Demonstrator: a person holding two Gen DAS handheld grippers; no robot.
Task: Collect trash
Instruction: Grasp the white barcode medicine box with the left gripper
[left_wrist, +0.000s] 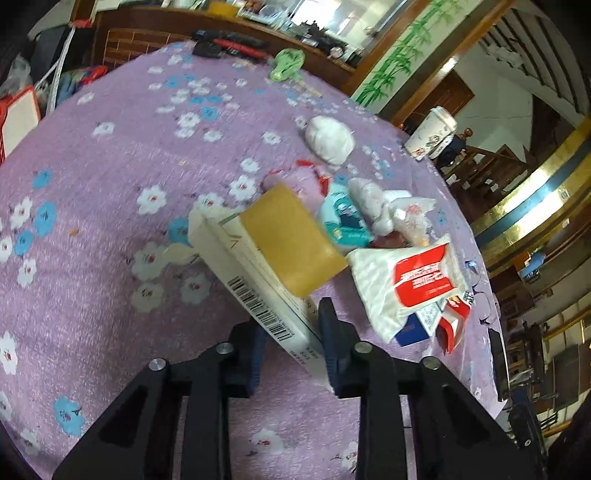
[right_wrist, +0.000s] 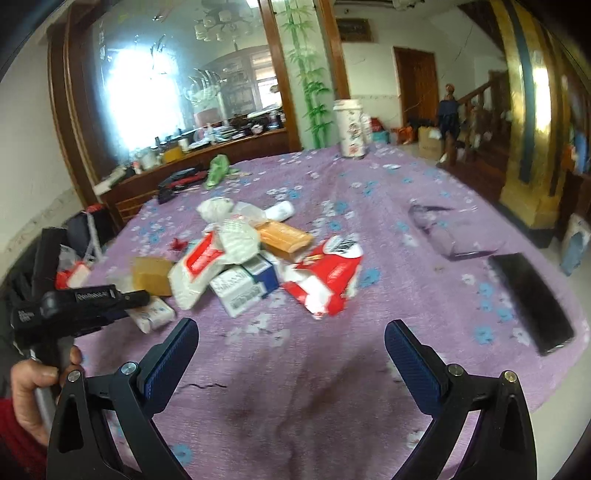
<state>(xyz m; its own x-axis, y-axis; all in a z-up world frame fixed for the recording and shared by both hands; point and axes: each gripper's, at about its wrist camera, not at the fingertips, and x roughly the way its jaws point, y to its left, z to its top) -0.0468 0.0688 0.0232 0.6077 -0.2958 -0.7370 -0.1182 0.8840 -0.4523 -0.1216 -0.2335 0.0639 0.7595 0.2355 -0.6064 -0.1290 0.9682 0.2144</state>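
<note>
We have one piece of trash in hand: a flat white carton (left_wrist: 255, 291) with a barcode on its side and a tan top flap. Our left tool (left_wrist: 291, 339) is clamped on the carton's near end, both blue pads pressing its sides, and the box sticks out forward over the purple flowered desk (left_wrist: 110, 206). The carton looks lifted at its far end, though we cannot tell for sure whether it is clear of the cloth.

Just beyond it lies the rest of the pile, all apparently untouched: a red and white tissue pack (left_wrist: 402, 280), a small blue and white box (right_wrist: 243, 284), a torn red and white wrapper (right_wrist: 325, 277), a tan packet (right_wrist: 284, 238), a teal wrapper (left_wrist: 343, 218), crumpled clear and white plastic bags (left_wrist: 388, 206) and a white wad (left_wrist: 328, 140) further off. A green scrap (left_wrist: 286, 62) sits near the far edge.

Our right tool (right_wrist: 291, 354) hangs open and empty in front of the pile, near it but touching nothing. To its right on the desk are a clear plastic container (right_wrist: 454, 236) and a black flat object (right_wrist: 532, 302); whether these count as trash we cannot say.

No bin or bag for the trash shows in either view. So we judge the job barely begun: one item gripped, none visibly disposed of, and most of the heap left to pick up.
</note>
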